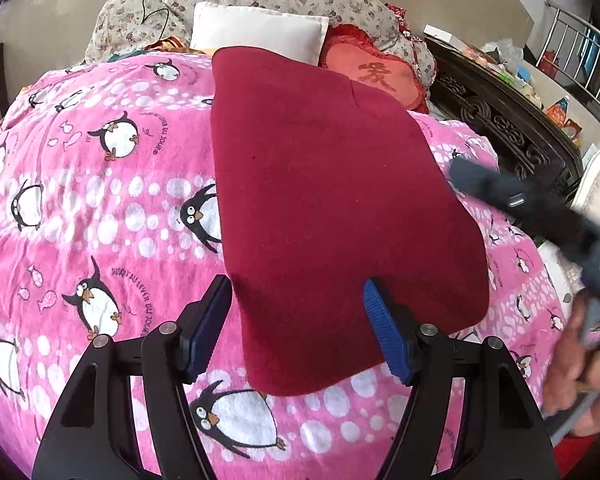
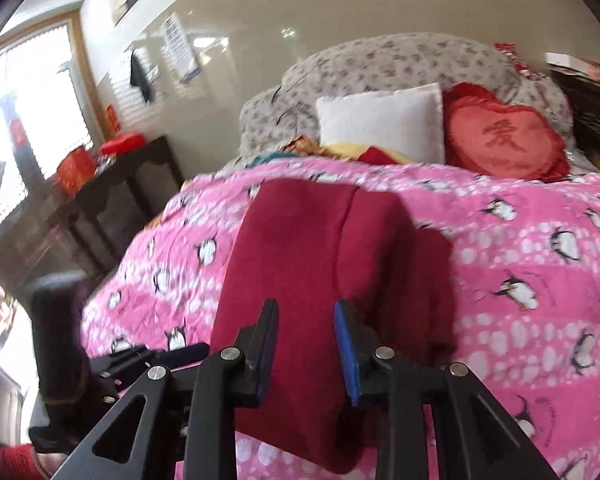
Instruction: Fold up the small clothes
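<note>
1. A dark red garment [image 1: 332, 208] lies flat on the pink penguin blanket [image 1: 100, 208], already folded into a neat panel with a fold line near its far end.
2. Your left gripper [image 1: 296, 320] hovers over the garment's near edge, jaws wide apart, gripping nothing.
3. Your right gripper [image 2: 306, 344] stands partly open above the cloth; its pads press on nothing.
4. By the look of it, one more fold or a final smoothing is all that remains.
5. The blanket reads "JUSQU'AU LEVER DU JOUR"; the red heart cushion [image 2: 504, 140] bears one Chinese character, seemingly 爱.
</note>
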Tool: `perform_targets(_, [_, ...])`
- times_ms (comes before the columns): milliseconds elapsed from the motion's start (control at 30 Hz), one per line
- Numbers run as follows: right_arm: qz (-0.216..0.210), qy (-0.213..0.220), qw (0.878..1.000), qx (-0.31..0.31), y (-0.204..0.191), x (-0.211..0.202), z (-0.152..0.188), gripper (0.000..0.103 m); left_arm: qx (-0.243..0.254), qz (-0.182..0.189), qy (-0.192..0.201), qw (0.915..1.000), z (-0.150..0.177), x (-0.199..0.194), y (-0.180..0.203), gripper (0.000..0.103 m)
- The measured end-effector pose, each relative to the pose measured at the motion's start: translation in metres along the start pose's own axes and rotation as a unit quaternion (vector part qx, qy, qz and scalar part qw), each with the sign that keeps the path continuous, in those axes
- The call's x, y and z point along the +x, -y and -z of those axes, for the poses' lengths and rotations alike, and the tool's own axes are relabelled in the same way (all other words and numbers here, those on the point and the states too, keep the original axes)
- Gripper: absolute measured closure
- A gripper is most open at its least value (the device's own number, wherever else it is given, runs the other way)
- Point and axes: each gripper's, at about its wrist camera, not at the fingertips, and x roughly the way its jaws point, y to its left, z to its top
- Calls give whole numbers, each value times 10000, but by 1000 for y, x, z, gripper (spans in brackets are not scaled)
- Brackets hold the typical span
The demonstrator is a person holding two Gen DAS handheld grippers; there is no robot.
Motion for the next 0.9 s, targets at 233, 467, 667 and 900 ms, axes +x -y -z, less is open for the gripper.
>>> perform_targets(233, [127,-313,9975,618,37,28,9,76,1,-132,40,9999,-1,-11,-7,34])
perform_targets(467, [31,28,9962,866,41,2,14,54,-186,-157,87,9997,-11,-8,-19,34])
perform_targets(667, [242,188,9955,894,57,-6,11,26,-542,434,-31,9976,-24,2,-40,34])
perform_targets(900, [-54,13,9904,1383,96,21,3,22,-1226,1385,-235,9825,-37,31,-67,27])
